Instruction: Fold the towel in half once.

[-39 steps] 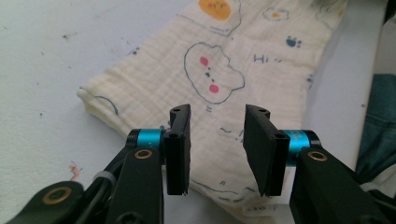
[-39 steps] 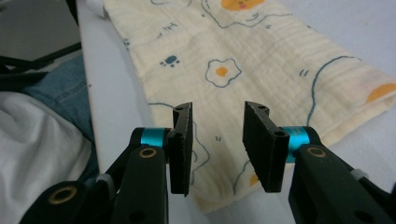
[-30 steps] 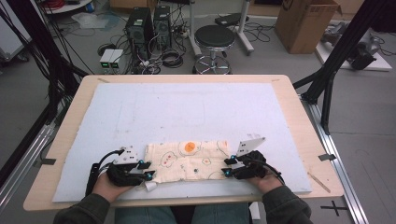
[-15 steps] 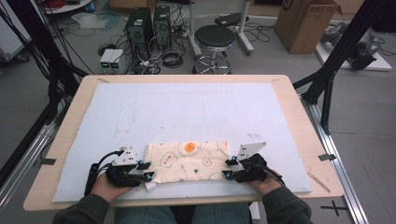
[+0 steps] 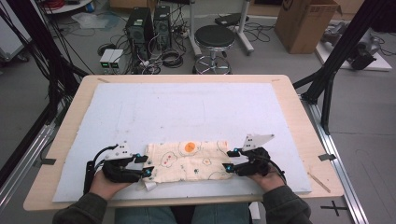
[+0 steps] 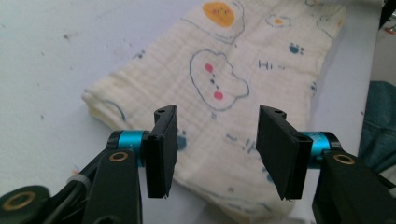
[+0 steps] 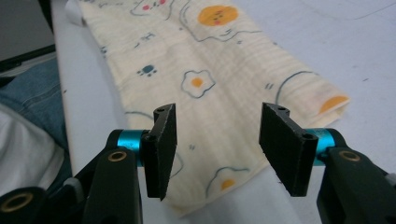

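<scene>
At the near edge of the desk [image 5: 299, 116], my left claw [image 5: 145, 165] and right claw [image 5: 229, 159], jaws just opening and empty, flank the folded cloth [image 5: 189, 161]; releasing seems done, so next I should back away.

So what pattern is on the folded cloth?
Cream cloth printed with fried eggs, bear outlines and paw prints; clearest in the left gripper view.

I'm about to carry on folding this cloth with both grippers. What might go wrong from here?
1. The folded cloth lies close to the near edge of the white mat; a tug toward the person might drag it off.
2. The jaws of the left gripper and right gripper have just been opening and stand apart over the cloth's ends, pressing nothing; closing now may pinch only the top layer.
</scene>
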Demonstrator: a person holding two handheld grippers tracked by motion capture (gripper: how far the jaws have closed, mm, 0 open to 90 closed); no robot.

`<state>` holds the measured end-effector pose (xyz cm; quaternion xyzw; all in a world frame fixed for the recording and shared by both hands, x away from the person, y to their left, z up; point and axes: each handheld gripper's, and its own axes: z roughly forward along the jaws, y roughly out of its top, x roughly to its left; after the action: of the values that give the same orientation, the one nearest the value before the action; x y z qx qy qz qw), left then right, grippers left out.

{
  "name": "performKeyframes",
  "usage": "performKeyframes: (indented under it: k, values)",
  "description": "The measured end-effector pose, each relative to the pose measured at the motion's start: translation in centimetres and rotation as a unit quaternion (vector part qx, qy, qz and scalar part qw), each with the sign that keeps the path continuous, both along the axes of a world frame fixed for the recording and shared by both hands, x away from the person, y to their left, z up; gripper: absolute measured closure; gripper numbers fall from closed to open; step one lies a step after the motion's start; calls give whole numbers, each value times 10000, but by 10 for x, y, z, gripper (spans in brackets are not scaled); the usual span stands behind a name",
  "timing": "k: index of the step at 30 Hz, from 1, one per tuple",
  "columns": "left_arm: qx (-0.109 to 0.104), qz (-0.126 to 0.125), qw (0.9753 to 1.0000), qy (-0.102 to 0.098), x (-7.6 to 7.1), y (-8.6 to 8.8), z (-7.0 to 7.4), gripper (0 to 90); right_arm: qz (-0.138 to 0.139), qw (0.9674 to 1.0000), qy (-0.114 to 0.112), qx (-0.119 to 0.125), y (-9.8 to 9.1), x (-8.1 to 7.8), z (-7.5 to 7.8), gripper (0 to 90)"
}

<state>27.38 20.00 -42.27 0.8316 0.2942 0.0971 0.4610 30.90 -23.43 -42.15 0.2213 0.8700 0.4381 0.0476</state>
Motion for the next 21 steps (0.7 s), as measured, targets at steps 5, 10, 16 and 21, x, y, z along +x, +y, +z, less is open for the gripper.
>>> performKeyframes:
  k: [5, 10, 16, 21]
  values:
    - [-67, 203, 9998, -43, 13, -1, 4, 474, -137, 9999, -20, 11, 3, 13, 8, 475]
    - [-164, 432, 9989, -96, 25, 2, 8, 478, -348, 9993, -79, 128, 3, 29, 15, 495]
    - [-288, 571, 9975, -286, 40, -4, 15, 484, -457, 9985, -110, 291, 6, 47, 20, 496]
    - [-403, 659, 9961, -428, 51, -10, 21, 485, -475, 9985, -197, 209, 14, 61, 21, 500]
